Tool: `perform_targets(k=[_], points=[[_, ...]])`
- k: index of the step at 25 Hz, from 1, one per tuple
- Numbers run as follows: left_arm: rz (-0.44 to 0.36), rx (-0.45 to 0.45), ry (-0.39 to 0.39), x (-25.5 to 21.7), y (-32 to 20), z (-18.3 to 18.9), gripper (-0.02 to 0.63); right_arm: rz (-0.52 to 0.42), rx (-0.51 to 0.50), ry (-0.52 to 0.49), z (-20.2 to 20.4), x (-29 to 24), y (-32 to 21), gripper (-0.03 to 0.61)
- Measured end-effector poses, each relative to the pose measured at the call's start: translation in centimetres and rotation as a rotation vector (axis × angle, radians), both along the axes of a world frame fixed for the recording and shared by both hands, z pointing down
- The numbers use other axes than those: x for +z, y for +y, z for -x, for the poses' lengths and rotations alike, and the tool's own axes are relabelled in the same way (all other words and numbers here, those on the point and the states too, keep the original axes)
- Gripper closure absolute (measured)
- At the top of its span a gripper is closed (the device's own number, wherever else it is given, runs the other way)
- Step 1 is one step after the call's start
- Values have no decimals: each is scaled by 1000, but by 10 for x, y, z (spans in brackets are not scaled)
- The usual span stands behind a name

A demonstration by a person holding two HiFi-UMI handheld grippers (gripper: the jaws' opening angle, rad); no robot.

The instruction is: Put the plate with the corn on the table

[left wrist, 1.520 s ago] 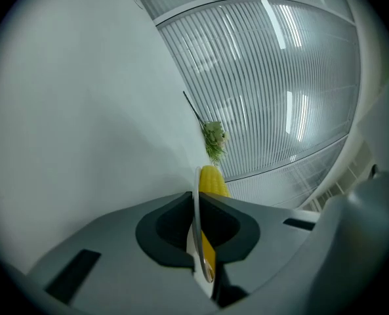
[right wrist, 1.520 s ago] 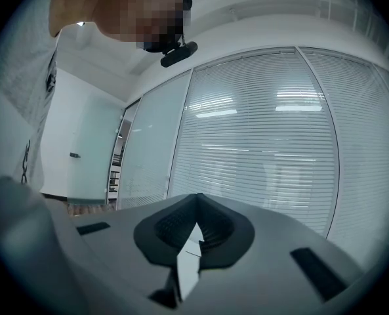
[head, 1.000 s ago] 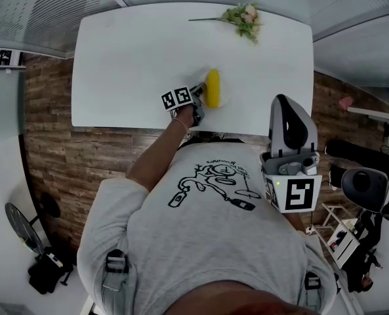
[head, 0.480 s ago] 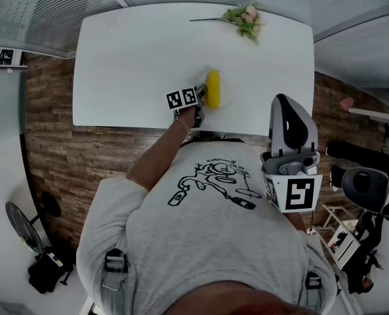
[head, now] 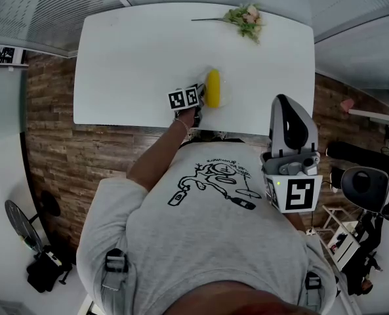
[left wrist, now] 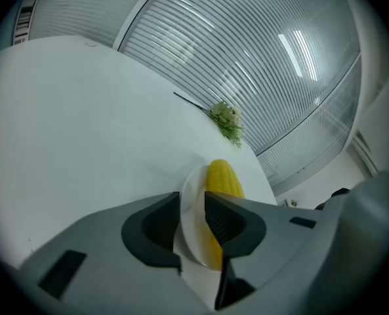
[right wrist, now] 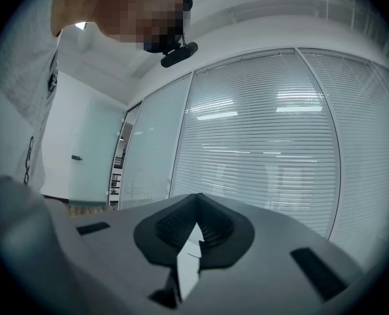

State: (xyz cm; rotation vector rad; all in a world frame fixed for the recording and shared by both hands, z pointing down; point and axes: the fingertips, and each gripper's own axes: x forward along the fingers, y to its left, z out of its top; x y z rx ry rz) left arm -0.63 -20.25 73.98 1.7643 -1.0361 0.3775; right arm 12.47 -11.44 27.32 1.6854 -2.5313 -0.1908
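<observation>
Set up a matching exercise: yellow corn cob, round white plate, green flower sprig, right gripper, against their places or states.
1 yellow corn cob
2 round white plate
3 green flower sprig
4 right gripper

A shut, empty, off the table
B at the far edge of the white table
C pinched by the left gripper
D lying on the plate

Pairs: 1-D, 2-C, 3-B, 4-A

On the table, the corn lies on a plate at the lower-middle edge, the plate's left rim between the left gripper's jaws (a sprig lies well apart, upper right), while the right gripper hangs off the table at frame right.
</observation>
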Motion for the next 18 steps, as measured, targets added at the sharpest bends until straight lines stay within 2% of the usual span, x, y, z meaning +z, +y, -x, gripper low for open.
perform_targets(k=[11, 18], points=[[-32, -10, -21, -8, -3, 8, 503, 5, -9, -4, 1, 4, -1, 572], [-151, -17, -37, -52, -9, 15, 503, 12, -19, -6, 0, 5, -1, 572]])
